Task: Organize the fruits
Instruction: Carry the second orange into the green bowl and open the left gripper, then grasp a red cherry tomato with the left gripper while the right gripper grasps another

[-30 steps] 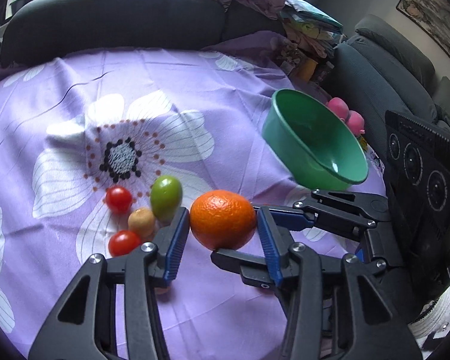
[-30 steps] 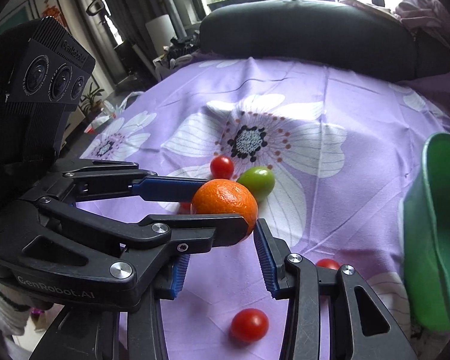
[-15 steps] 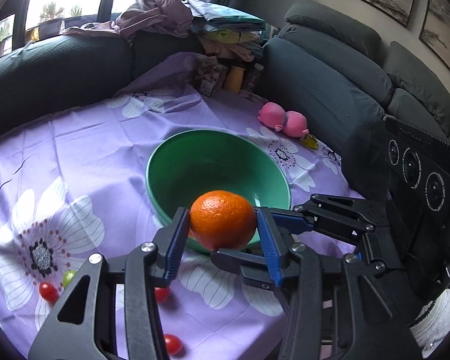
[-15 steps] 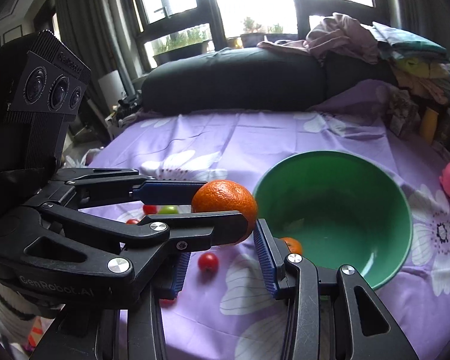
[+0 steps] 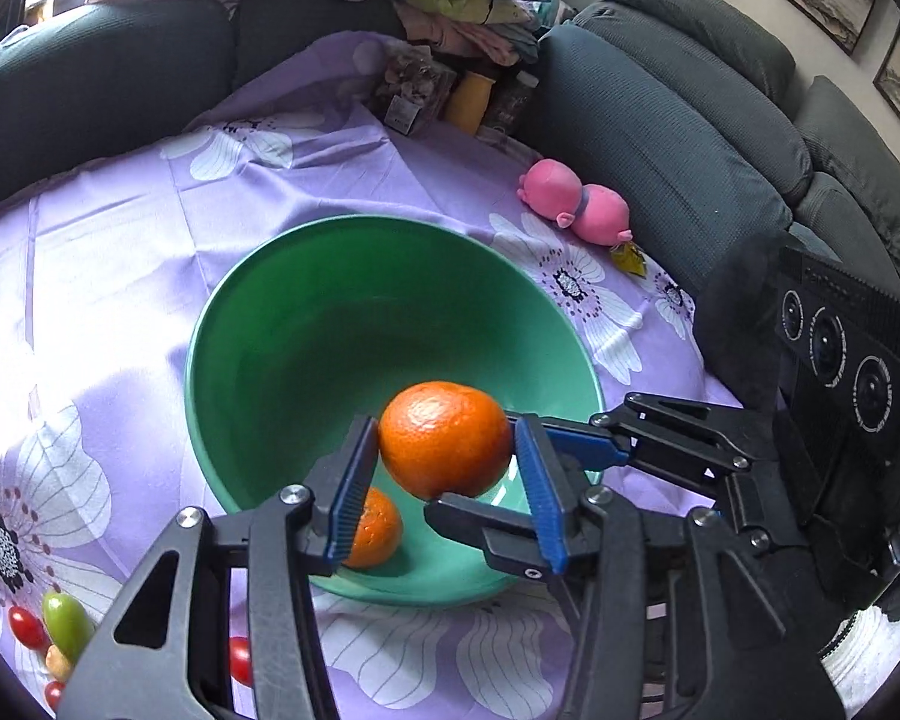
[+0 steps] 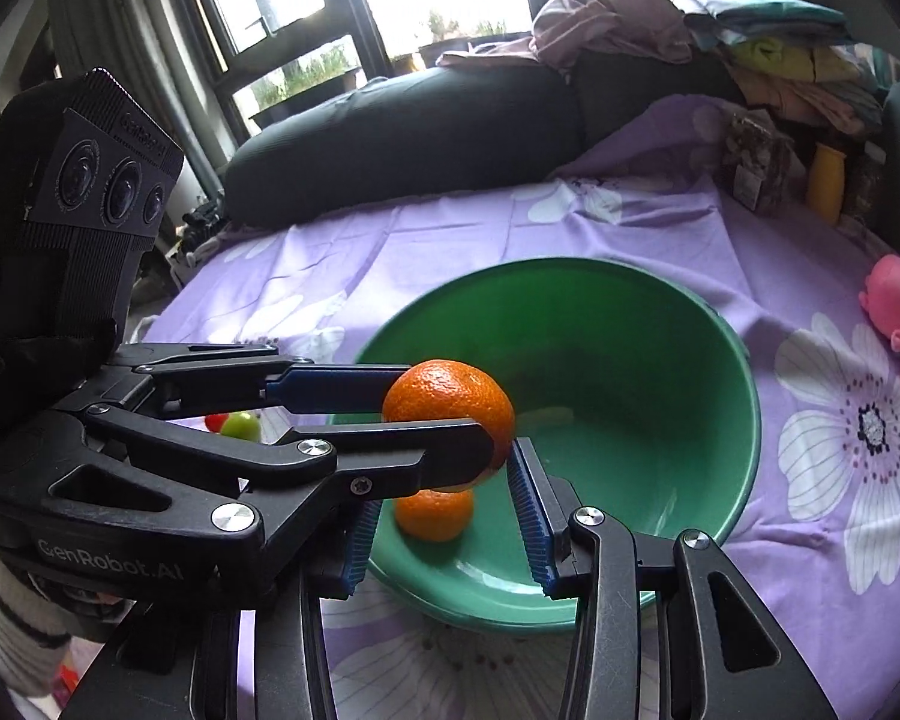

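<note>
My left gripper (image 5: 445,425) has the large round orange (image 5: 444,438) between its blue ribbed pads, above the near side of the deep green plastic bowl (image 5: 306,324). The jaws are opening at this moment, yet both pads look to be against the peel and the fruit hangs clear of the bowl's floor.

My right gripper (image 6: 444,480) crosses in from the side, just under and behind that orange. Its jaws stand partly apart and grip nothing. One of its black fingers lies beneath the fruit and the other reaches past its far side, so the two tools crowd each other over the bowl. From the right wrist view, my left gripper's lower finger cuts across the orange and hides its underside.

A smaller orange (image 5: 378,531) already lies in the bowl, right below. On the purple flowered cloth (image 5: 120,252), well to the left of the bowl, lie red cherry tomatoes (image 5: 24,627) and a green oval fruit (image 5: 66,624). Beyond the bowl rests a pink toy pig (image 5: 570,204). At the cloth's far edge stands a yellow bottle (image 5: 471,99), with a pile of folded clothes (image 5: 468,6) above it on the dark grey sofa (image 5: 690,120).
</note>
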`<control>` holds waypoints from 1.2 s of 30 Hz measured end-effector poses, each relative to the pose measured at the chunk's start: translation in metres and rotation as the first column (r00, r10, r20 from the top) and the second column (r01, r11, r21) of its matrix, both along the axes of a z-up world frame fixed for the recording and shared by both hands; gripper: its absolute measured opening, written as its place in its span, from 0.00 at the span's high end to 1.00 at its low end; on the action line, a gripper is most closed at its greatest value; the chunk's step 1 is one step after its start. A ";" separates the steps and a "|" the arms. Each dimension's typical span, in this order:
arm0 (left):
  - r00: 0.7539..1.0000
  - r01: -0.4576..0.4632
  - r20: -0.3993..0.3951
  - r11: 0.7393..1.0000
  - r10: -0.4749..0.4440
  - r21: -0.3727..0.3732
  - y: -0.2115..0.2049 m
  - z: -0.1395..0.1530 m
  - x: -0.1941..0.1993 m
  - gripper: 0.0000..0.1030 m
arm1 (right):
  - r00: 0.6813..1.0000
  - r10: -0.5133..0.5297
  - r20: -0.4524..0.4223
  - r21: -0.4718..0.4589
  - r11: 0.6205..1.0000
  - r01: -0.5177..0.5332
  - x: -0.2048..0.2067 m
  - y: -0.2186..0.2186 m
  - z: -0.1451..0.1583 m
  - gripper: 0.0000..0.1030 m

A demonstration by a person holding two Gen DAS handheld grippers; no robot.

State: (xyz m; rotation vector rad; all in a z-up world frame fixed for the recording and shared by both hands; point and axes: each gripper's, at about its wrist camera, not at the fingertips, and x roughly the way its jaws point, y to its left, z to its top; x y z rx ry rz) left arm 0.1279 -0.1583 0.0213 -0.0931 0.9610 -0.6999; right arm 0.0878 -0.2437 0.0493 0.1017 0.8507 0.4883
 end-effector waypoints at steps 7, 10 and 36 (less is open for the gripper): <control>0.993 -0.114 -0.019 0.993 0.114 -0.015 0.029 0.011 -0.002 0.22 | 1.000 -0.024 -0.002 -0.014 1.000 0.024 0.000 -0.006 -0.002 0.58; 0.982 -0.186 0.035 0.982 0.186 -0.002 0.058 0.027 -0.019 0.17 | 0.999 -0.032 0.019 0.005 0.999 0.032 -0.008 -0.014 0.005 0.58; 0.942 -0.324 -0.025 0.927 0.334 0.189 0.117 -0.053 -0.130 0.24 | 0.961 0.277 -0.018 -0.129 0.952 -0.277 -0.054 0.086 -0.026 0.58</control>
